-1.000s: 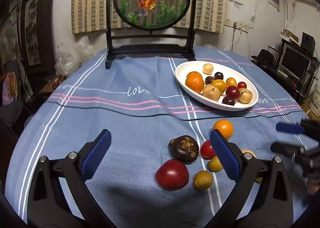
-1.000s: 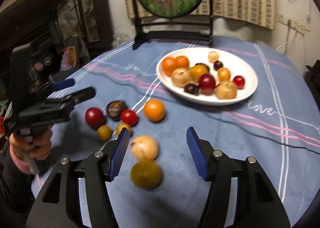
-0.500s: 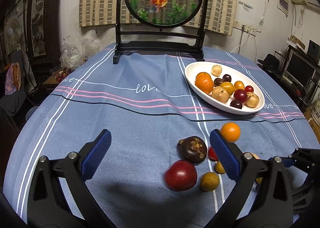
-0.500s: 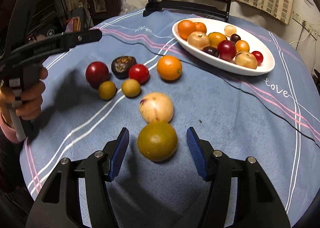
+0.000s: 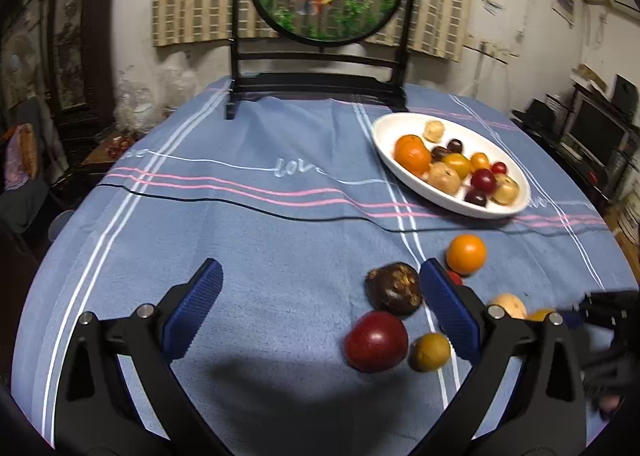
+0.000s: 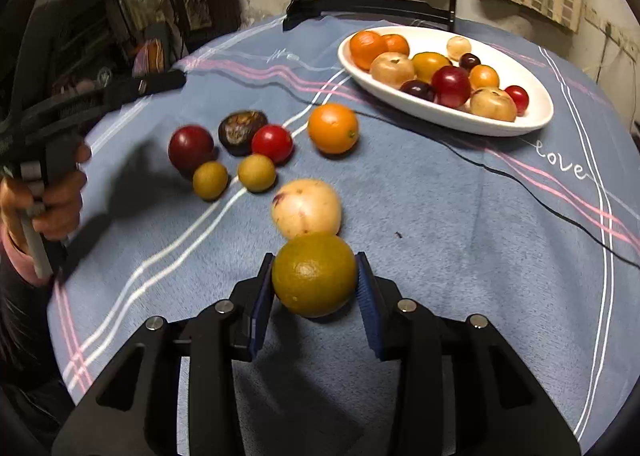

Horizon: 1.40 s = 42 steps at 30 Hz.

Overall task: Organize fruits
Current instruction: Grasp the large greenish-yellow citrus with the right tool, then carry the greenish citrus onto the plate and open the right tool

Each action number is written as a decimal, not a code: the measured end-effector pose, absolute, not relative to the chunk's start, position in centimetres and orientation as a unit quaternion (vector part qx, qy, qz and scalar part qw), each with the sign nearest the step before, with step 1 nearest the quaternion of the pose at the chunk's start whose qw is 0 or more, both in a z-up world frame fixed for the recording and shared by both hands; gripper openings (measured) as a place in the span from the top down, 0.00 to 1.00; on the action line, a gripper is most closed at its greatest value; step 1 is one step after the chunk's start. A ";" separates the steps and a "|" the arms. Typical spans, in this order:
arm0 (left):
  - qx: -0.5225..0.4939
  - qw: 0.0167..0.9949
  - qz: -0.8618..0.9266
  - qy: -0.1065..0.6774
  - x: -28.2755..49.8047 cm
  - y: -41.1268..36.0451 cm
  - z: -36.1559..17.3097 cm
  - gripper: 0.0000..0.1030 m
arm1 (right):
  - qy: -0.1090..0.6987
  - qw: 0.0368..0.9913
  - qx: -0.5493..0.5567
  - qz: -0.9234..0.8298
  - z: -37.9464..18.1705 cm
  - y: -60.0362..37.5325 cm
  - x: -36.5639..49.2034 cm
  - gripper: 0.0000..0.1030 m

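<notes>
My right gripper (image 6: 316, 282) is shut on a greenish-yellow orange (image 6: 315, 274) low over the blue tablecloth. A pale peach-like fruit (image 6: 306, 208) lies just beyond it. Further off lie an orange (image 6: 333, 128), a red tomato (image 6: 272, 143), a dark mangosteen (image 6: 241, 129), a dark red plum (image 6: 190, 146) and two small yellow fruits (image 6: 256, 172). The white oval plate (image 6: 536, 118) holds several fruits at the back right. My left gripper (image 5: 320, 306) is open and empty, above the cloth left of the mangosteen (image 5: 394, 288) and plum (image 5: 376, 341).
A round fish-picture screen on a black stand (image 5: 320, 90) stands at the table's far edge. The hand holding the left gripper (image 6: 60, 192) is at the left in the right wrist view. Shelves and monitors (image 5: 596, 136) stand off the table to the right.
My right gripper moved down and forward and closed on the greenish-yellow orange. My left gripper drifted left and stayed open.
</notes>
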<state>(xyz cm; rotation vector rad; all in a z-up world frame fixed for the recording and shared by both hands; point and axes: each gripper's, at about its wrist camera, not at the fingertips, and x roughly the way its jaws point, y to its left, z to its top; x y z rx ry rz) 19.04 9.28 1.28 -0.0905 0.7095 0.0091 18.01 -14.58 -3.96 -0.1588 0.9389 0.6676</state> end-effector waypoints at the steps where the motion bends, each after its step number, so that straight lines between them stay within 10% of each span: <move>1: -0.041 0.935 -0.010 0.351 19.0 9.2 1.1 0.03 | 0.444 0.836 -0.063 0.315 -3.9 -14.9 18.2 0.61; 5: -0.024 0.931 -0.052 0.362 18.5 8.6 0.6 0.11 | 0.445 0.841 -0.051 0.303 -3.7 -15.5 18.5 0.61; 12: -0.040 0.903 -0.115 0.412 19.1 7.8 -0.9 0.56 | 0.448 0.842 -0.052 0.296 -3.8 -15.6 18.7 0.61; 42: -0.072 0.890 -0.126 0.431 19.2 7.9 -1.8 0.60 | 0.426 0.853 -0.026 0.300 -2.8 -16.5 18.8 0.61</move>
